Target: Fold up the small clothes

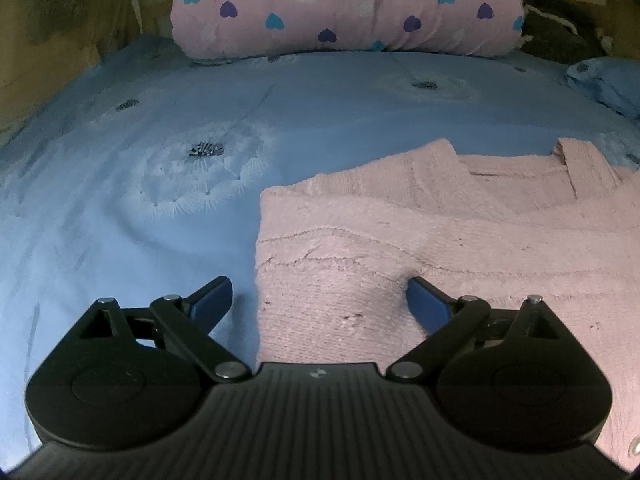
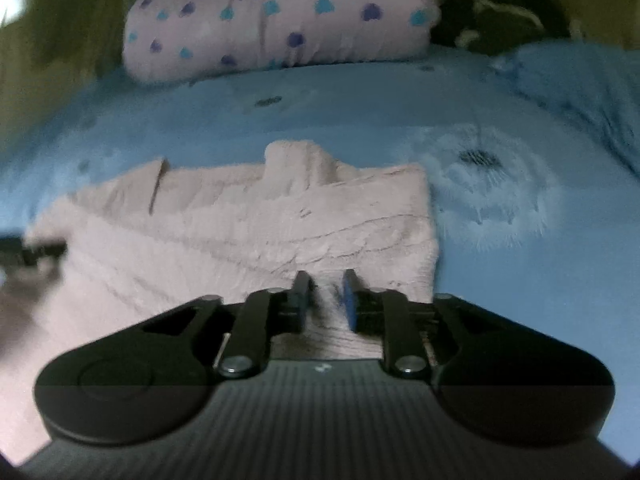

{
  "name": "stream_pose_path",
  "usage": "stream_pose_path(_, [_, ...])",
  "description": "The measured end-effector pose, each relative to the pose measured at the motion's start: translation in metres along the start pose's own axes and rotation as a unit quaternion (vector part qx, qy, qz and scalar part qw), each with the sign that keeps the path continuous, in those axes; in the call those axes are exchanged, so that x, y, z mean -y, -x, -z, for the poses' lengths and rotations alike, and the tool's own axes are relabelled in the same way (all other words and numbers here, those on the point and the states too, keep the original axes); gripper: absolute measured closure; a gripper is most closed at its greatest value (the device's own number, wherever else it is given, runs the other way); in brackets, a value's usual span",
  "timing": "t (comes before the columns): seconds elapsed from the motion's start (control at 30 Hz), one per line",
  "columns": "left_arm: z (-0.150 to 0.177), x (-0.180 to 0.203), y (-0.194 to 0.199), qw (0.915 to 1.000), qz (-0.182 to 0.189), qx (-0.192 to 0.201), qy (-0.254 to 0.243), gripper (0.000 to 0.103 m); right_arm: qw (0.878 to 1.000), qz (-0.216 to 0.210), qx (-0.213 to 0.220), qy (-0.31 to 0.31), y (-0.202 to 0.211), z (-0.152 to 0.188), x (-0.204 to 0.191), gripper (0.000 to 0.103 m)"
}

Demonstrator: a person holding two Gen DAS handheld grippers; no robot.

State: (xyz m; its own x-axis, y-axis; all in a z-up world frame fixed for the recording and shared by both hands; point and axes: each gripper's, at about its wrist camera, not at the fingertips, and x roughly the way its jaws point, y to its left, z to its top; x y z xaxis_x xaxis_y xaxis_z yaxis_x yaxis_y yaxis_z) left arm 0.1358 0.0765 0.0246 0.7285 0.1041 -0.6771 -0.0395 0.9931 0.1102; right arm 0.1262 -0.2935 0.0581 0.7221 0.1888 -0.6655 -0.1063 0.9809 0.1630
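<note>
A pink knit garment (image 1: 460,232) lies flat on the blue bedsheet (image 1: 120,200), its straps toward the far side. My left gripper (image 1: 318,284) stands open wide over the garment's near left corner. One of its fingers rests on the sheet and the other dents the knit. In the right wrist view the same garment (image 2: 240,220) fills the left and middle. My right gripper (image 2: 326,276) sits at its near right part, jaws narrow, with a raised ridge of pink knit pinched between the pads.
A rolled pink quilt with blue and purple hearts (image 1: 344,8) lies across the far end of the bed. A blue pillow (image 1: 608,84) sits at the far right, with a dark bundle (image 1: 560,32) behind it. Bare sheet (image 2: 520,280) stretches right of the garment.
</note>
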Motion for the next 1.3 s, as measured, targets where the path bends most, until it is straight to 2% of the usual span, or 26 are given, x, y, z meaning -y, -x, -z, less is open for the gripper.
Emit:
stream_pose_path(0.13, [-0.016, 0.006, 0.01, 0.9989, -0.016, 0.017, -0.041, 0.006, 0.998, 0.003, 0.031, -0.06, 0.01, -0.016, 0.024, 0.043])
stream_pose_path(0.17, [-0.021, 0.008, 0.013, 0.998, -0.024, 0.028, -0.05, 0.006, 0.997, 0.008, 0.04, -0.065, 0.011, -0.021, 0.03, 0.041])
stream_pose_path(0.27, [-0.038, 0.017, 0.018, 0.9971, -0.026, 0.047, -0.054, 0.006, 0.994, 0.035, 0.065, -0.086, 0.009, -0.035, 0.051, 0.041])
stream_pose_path(0.37, [-0.055, 0.032, 0.015, 0.9979, 0.006, 0.051, -0.039, 0.006, 0.99, 0.047, 0.07, -0.113, -0.002, -0.042, 0.072, 0.041])
stream_pose_path(0.5, [-0.07, 0.074, 0.005, 0.9964, 0.048, 0.057, -0.041, 0.006, 0.987, 0.056, 0.068, -0.136, -0.019, -0.041, 0.091, 0.041])
stream_pose_path(0.67, [-0.081, 0.14, -0.012, 0.9923, 0.076, 0.068, -0.07, 0.006, 0.982, 0.003, 0.047, -0.185, -0.044, -0.035, 0.107, 0.038])
stream_pose_path(0.8, [-0.084, 0.185, -0.033, 0.9902, 0.084, 0.065, -0.091, 0.006, 0.98, -0.048, 0.05, -0.186, -0.056, -0.035, 0.104, 0.039])
stream_pose_path(0.83, [-0.084, 0.194, -0.039, 0.9898, 0.087, 0.063, -0.093, 0.006, 0.98, -0.06, 0.047, -0.185, -0.059, -0.035, 0.102, 0.04])
stream_pose_path(0.87, [-0.084, 0.201, -0.044, 0.9894, 0.091, 0.062, -0.095, 0.006, 0.98, -0.068, 0.048, -0.181, -0.062, -0.034, 0.1, 0.047])
stream_pose_path(0.9, [-0.083, 0.207, -0.05, 0.9891, 0.095, 0.061, -0.095, 0.006, 0.981, -0.073, 0.05, -0.172, -0.064, -0.033, 0.098, 0.056])
stream_pose_path(0.93, [-0.083, 0.211, -0.055, 0.989, 0.099, 0.06, -0.093, 0.006, 0.982, -0.077, 0.047, -0.165, -0.066, -0.034, 0.096, 0.082])
stream_pose_path(0.97, [-0.082, 0.214, -0.059, 0.9892, 0.1, 0.057, -0.09, 0.006, 0.982, -0.087, 0.041, -0.165, -0.069, -0.035, 0.096, 0.086])
stream_pose_path(1.03, [-0.082, 0.222, -0.071, 0.9914, 0.083, 0.043, -0.091, 0.006, 0.98, -0.089, 0.051, -0.172, -0.065, -0.037, 0.097, 0.089])
stream_pose_path(1.1, [-0.082, 0.225, -0.081, 0.994, 0.058, 0.031, -0.088, 0.006, 0.981, -0.059, 0.067, -0.174, -0.056, -0.043, 0.096, 0.091])
stream_pose_path(1.23, [-0.087, 0.218, -0.093, 0.9966, 0.061, 0.012, -0.053, 0.005, 0.986, 0.028, 0.069, -0.148, -0.052, -0.047, 0.086, 0.091])
stream_pose_path(1.3, [-0.087, 0.217, -0.094, 0.9966, 0.064, 0.013, -0.05, 0.005, 0.988, 0.04, 0.051, -0.138, -0.062, -0.041, 0.083, 0.091])
